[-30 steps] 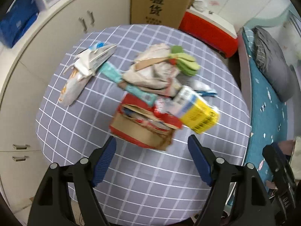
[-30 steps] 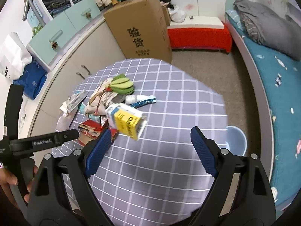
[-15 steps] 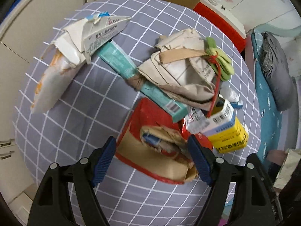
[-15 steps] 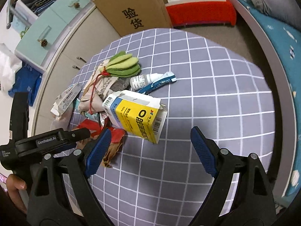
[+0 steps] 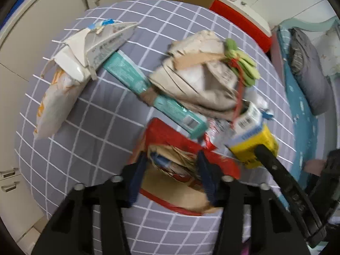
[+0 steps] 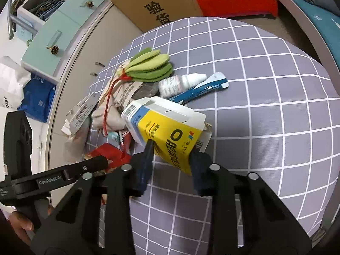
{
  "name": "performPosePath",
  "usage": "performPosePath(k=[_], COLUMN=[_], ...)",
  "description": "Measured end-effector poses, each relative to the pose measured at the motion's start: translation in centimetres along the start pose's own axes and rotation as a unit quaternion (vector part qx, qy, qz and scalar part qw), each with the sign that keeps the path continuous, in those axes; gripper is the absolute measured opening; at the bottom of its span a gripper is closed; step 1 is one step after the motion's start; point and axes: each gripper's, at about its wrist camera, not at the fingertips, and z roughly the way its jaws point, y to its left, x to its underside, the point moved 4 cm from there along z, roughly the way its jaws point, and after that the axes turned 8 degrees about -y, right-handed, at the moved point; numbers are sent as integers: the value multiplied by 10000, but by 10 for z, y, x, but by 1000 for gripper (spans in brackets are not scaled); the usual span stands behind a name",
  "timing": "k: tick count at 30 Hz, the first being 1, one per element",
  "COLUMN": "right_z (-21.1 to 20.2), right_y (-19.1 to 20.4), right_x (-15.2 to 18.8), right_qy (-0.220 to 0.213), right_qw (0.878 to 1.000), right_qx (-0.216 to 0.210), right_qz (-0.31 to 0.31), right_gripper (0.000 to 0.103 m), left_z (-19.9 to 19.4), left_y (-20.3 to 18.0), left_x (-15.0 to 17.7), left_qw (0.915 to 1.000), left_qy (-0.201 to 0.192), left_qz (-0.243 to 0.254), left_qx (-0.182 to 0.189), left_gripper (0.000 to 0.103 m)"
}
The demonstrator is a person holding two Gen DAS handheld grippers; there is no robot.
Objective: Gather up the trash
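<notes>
A pile of trash lies on the round table with the grey check cloth [image 5: 85,148]. My left gripper [image 5: 171,166] points steeply down and its jaws are closing; the blue pads press on the crumpled top of a red and brown paper bag [image 5: 170,136]. My right gripper [image 6: 171,157] is closing too, its pads against the near end of a yellow and white box [image 6: 170,131], also visible as the yellow box [image 5: 250,148] in the left wrist view. A crumpled beige paper bag [image 5: 197,85], a teal box [image 5: 127,74] and green felt leaves [image 6: 148,68] lie behind.
A flattened white carton [image 5: 95,44] and a white wrapper [image 5: 55,102] lie at the table's left. A small white bottle [image 6: 180,82] and a blue wrapper [image 6: 201,89] sit beyond the yellow box. A cardboard box [image 6: 157,6], cabinets [image 5: 42,21] and a bed [image 5: 301,97] surround the table.
Both grippers sank toward the pile. Their jaws went from wide open to narrow, the left onto the red and brown bag, the right onto the yellow box.
</notes>
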Motion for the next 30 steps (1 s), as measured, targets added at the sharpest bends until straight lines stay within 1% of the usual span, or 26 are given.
performPosePath(k=[2,4,6,8,11,12,13,16,20,23,26,28,29,30], right_z=[-5,-11,-18,-30,-48,-54,-63,-81,-97,-97,-95,-91,-89,-89], right_y=[3,9,13,14,12,11,8,4,-13,-25,-30,-30,-30,-31], right_x=[3,6,9,12,12,12,12,11,9,9,15,19,20,22], right_qy=[-1,47,73,46,-3,-14,-64,-164,-200,-102,2,54,72,61], right_qw=[10000,9998,9997,9997,9998,9998,9998,9997,9997,9999,9999,9999,9999,9999], right_qx=[-7,4,24,37,8,-15,-26,-73,-101,-109,-148,-119,-127,-89], right_qz=[-66,-168,-233,-253,-218,-201,-172,-168,-115,1,-2,7,8,-8], right_gripper=[22,17,8,4,4,4,4,4,4,4,5,11,28,55], left_z=[-3,-9,-17,-26,-40,-45,-49,-60,-64,-63,-62,-62,-60,-59], left_y=[-2,-3,-4,-8,-23,-30,-38,-59,-95,-101,-100,-98,-97,-97], left_x=[3,7,12,15,21,23,27,36,47,50,51,53,51,50], left_qw=[9999,9998,9997,9993,9981,9972,9965,9952,9902,9897,9883,9866,9848,9837], left_qy=[-3,-23,-70,-122,-215,-236,-267,-363,-496,-550,-591,-620,-642,-650], left_qz=[91,183,240,341,566,679,757,895,1273,1255,1256,1303,1360,1399], left_qx=[-81,-63,-47,-44,-93,-204,-239,-159,-298,-418,-637,-763,-873,-926], left_gripper=[37,37,36,36,36,36,36,36,36,36,36,36,36,36])
